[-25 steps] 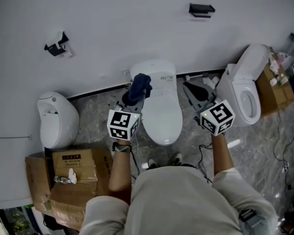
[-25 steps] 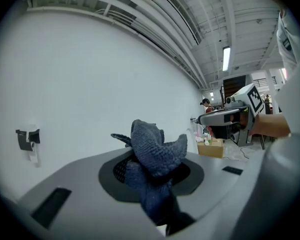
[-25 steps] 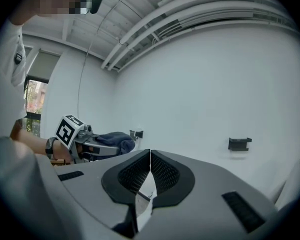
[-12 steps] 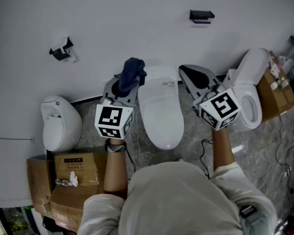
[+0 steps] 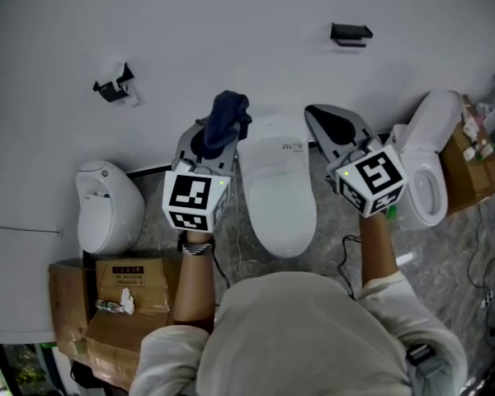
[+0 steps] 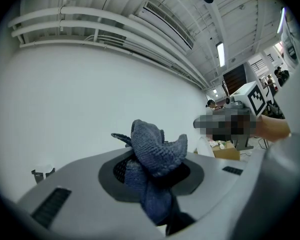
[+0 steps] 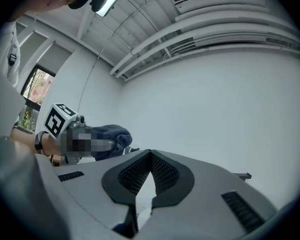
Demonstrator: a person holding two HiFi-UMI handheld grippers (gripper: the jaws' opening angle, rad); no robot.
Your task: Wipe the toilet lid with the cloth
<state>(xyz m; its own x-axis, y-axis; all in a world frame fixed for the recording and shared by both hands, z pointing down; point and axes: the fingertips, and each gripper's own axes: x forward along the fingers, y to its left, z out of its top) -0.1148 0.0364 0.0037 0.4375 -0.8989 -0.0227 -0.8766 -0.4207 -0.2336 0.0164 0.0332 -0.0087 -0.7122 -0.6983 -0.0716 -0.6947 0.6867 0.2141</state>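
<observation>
Two grippers we hold level: our left gripper (image 5: 213,139) pinches the blue cloth (image 6: 153,156); our right gripper (image 7: 150,156) has its jaws pressed together, empty.

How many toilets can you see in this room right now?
3, all in a row: left toilet, middle toilet, right toilet with its lid raised. None looks hidden.

text: none legible | cardboard box (image 5: 136,287) label: too small
</observation>
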